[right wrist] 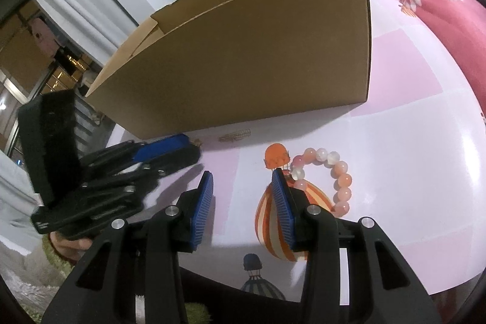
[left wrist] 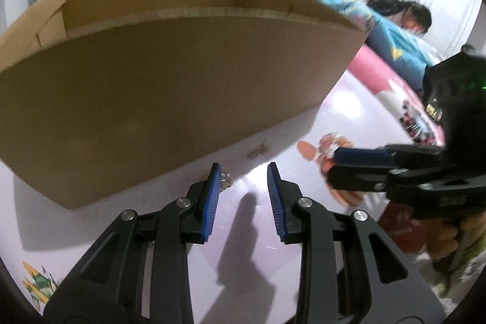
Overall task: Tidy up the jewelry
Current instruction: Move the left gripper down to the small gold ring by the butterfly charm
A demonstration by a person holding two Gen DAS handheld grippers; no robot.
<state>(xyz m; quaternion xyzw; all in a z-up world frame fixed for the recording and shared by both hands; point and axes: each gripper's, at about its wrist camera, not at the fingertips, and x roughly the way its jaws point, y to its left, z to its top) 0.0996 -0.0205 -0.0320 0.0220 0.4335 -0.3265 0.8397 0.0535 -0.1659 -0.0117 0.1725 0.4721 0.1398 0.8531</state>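
While both tools are hovering open and empty, the bracelet (right wrist: 326,175) is lying just right of the right tool (right wrist: 241,176), its beads touching that finger; the left tool (left wrist: 243,169) is farther off.

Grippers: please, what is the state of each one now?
Left gripper: open, holding nothing.
Right gripper: open, holding nothing; bracelet lies beside it.

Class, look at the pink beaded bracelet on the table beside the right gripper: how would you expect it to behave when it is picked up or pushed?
The pink beaded bracelet is a loop of separate round beads, so it would probably sag and change shape when lifted, not stay a stiff ring. The beads look glossy, so they may slip between the right gripper's pads. Pushed across the smooth tablecloth, it would likely slide and deform.
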